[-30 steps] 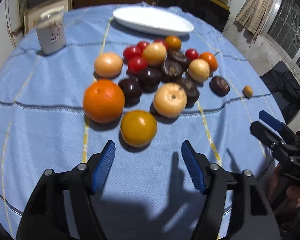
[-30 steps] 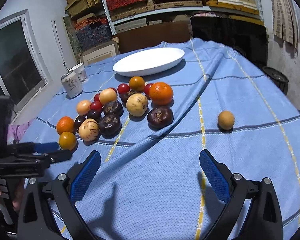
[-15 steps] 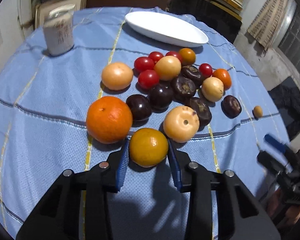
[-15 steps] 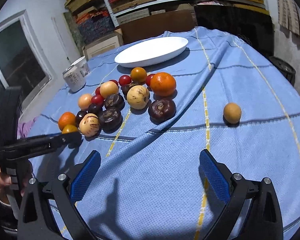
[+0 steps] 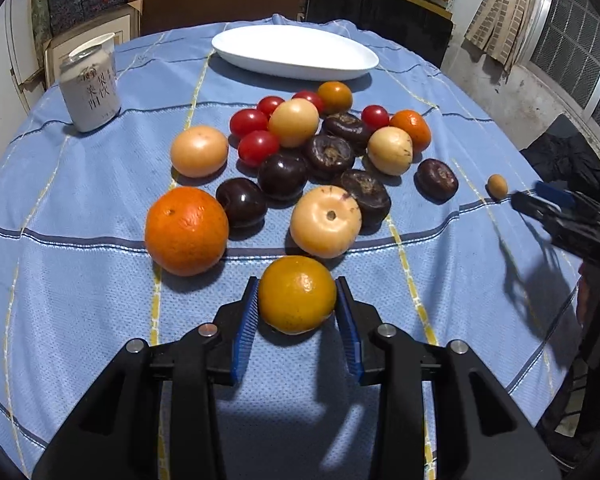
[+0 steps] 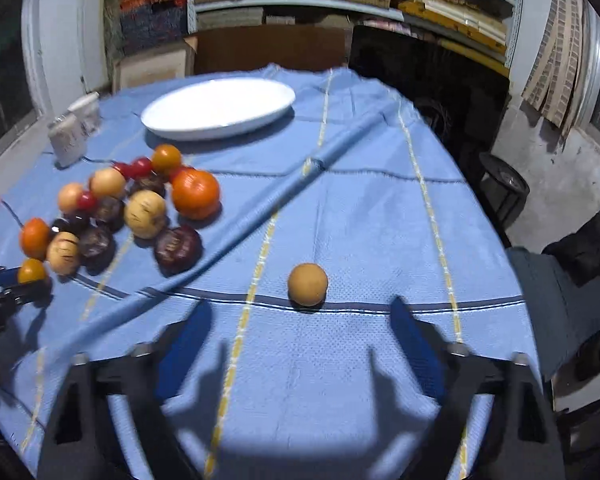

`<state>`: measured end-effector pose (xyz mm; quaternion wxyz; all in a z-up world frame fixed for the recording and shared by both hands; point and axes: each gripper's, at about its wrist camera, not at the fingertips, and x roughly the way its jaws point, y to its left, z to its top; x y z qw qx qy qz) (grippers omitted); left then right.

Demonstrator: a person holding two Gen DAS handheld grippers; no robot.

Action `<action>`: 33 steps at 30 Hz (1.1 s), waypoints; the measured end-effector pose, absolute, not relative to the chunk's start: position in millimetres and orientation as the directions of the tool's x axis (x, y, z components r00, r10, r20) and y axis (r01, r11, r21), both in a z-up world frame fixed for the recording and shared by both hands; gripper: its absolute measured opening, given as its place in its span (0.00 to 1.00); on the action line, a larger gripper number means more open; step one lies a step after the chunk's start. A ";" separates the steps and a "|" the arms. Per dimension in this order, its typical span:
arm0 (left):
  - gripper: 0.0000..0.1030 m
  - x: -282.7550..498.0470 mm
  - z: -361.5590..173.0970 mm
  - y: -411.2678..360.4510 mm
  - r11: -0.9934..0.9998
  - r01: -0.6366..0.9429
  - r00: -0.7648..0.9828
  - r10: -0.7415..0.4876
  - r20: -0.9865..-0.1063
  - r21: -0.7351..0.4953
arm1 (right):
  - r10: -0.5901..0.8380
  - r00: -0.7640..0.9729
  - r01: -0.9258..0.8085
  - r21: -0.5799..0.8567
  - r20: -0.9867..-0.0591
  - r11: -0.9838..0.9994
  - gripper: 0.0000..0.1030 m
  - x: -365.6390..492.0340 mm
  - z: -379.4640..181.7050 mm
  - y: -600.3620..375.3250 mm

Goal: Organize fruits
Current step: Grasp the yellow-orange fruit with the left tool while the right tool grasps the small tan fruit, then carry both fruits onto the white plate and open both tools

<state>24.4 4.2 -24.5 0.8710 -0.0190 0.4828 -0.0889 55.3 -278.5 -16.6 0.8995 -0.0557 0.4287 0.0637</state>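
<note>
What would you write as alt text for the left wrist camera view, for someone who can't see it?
The left claw is shut on a yellow-orange fruit on a blue tablecloth. Beyond it lie a large orange, pale, dark purple and small red fruits, then a white oval plate and a can.

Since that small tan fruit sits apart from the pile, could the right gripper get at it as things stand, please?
Probably yes: the tan fruit lies alone on bare cloth just ahead of the right gripper, whose closing fingers have nothing between them.
</note>
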 end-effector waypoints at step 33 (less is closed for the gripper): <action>0.35 130.2 83.4 -7.4 0.952 0.303 0.607 -0.218 -0.764 -0.031 | 0.368 0.614 -0.447 0.077 -0.698 0.891 0.26 155.4 74.9 -192.5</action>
